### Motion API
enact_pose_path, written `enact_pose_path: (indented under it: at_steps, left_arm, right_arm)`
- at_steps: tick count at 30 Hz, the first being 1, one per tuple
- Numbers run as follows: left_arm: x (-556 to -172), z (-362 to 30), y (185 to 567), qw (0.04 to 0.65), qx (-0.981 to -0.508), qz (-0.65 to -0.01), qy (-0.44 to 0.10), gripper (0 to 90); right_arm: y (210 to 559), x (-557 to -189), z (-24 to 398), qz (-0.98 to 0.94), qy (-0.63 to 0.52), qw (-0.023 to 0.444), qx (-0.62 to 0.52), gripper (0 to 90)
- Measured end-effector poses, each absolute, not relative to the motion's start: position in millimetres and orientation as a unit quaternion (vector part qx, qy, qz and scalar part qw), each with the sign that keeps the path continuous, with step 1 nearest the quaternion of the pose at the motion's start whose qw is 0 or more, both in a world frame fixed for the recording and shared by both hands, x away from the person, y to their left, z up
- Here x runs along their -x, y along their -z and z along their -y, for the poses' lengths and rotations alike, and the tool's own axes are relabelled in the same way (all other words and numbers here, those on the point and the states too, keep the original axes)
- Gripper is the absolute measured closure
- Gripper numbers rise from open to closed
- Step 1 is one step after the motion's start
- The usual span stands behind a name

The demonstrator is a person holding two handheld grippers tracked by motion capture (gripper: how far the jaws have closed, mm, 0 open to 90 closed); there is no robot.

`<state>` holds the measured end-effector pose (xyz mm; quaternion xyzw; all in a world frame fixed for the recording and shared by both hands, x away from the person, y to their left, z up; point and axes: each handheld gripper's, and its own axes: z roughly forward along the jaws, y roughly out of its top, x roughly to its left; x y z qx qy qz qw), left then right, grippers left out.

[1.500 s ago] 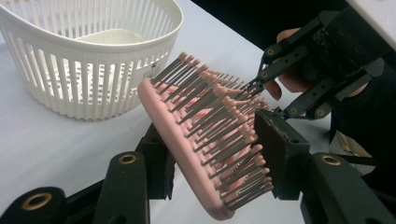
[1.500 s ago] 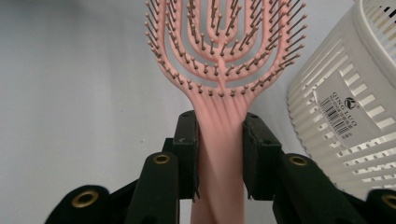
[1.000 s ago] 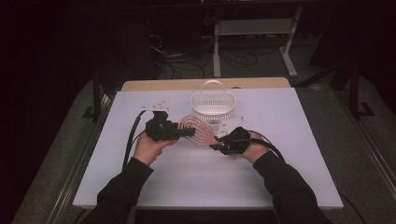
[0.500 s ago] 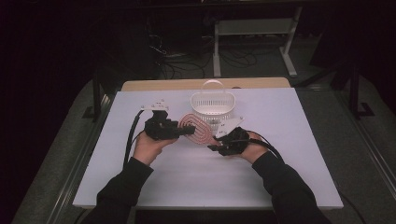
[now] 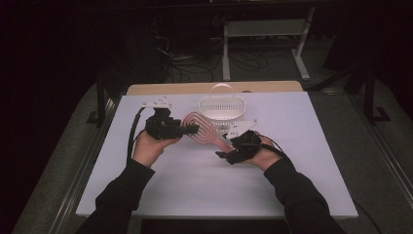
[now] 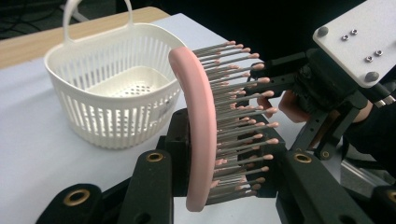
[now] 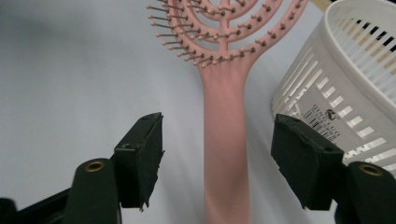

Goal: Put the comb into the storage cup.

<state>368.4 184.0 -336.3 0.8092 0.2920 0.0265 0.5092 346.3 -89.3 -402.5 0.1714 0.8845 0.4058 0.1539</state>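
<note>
A pink vented hairbrush point(image 5: 202, 130) hangs over the white table between my two hands. My left gripper point(image 5: 191, 129) is shut on the brush head; in the left gripper view the pink rim point(image 6: 200, 121) and its bristles sit clamped between the black jaws of that gripper point(image 6: 219, 186). My right gripper point(image 5: 225, 150) is at the handle end. Its jaws have just been opening and now stand apart on either side of the handle point(image 7: 225, 140), with neither pad touching it. The right gripper point(image 7: 222, 163) looks along the handle toward the head.
A white slotted basket point(image 5: 221, 108) with a handle stands on the table point(image 5: 195, 195) just behind the brush, close to the right gripper's far jaw point(image 7: 345, 70). A tan board edge point(image 5: 185, 87) runs along the table's back. Dark floor and cables lie beyond.
The right gripper's jaws have opened off the brush handle. The left hand has lifted the brush head slightly. The basket has not moved.
</note>
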Motion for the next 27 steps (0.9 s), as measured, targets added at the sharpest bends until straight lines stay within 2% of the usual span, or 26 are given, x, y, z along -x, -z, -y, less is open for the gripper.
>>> enact_pose_path:
  at_steps: [6, 11, 15, 27]
  left_arm:
    - [-372.0, -185.1, 324.4, 0.498, -0.815, -0.294, -0.037, 66.5]
    - [-373.8, -184.6, 321.7, 0.494, -0.817, -0.295, -0.038, 66.5]
    - [-374.4, -184.2, 322.1, 0.491, -0.818, -0.297, -0.039, 66.5]
    - [-375.2, -182.5, 323.2, 0.489, -0.819, -0.299, -0.037, 66.5]
  right_arm:
    - [403.9, -343.9, 80.4, -0.873, -0.415, 0.176, -0.189, 30.1]
    - [407.6, -338.0, 65.4, -0.865, -0.416, 0.204, -0.191, 33.0]
    - [408.3, -335.7, 57.1, -0.859, -0.413, 0.233, -0.192, 39.6]
    - [406.0, -338.3, 55.0, -0.843, -0.422, 0.261, -0.209, 60.6]
